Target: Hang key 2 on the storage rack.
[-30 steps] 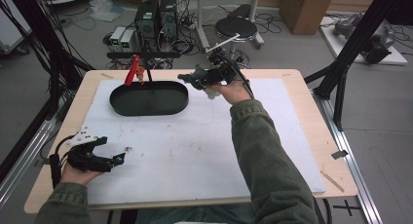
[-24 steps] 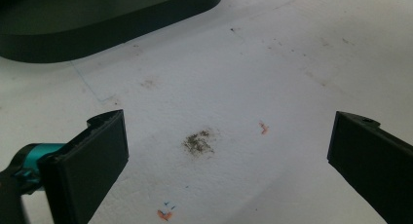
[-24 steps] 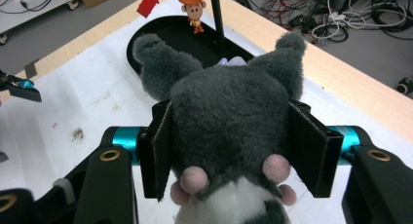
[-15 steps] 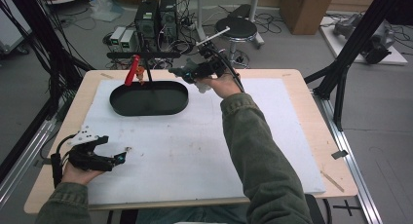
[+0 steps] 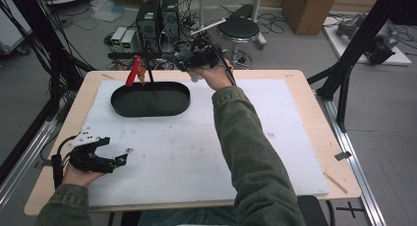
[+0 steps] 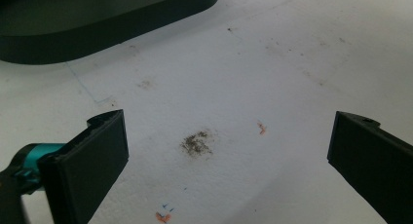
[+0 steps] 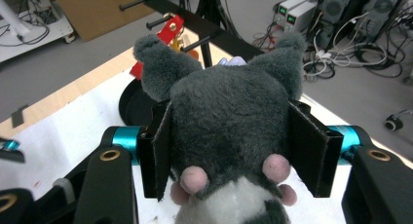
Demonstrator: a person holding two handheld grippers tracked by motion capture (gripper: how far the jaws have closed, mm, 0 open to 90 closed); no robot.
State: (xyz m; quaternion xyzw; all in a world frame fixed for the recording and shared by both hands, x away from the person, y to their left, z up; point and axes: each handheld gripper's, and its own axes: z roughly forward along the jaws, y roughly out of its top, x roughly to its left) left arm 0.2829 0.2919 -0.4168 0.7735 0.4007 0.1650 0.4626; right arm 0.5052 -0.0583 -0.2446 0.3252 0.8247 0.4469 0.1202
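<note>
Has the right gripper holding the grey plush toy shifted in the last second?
Yes. The right gripper went from over the black oval tray's right end to beyond its far rim.

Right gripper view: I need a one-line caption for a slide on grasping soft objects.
Right gripper clamps a grey plush toy above the white mat, black tray beyond.

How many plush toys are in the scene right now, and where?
1. A grey plush toy is clamped between the right gripper's pads, held up beyond the far end of the black tray. The table's white mat carries no other; any behind the sleeve would be hidden.
</note>
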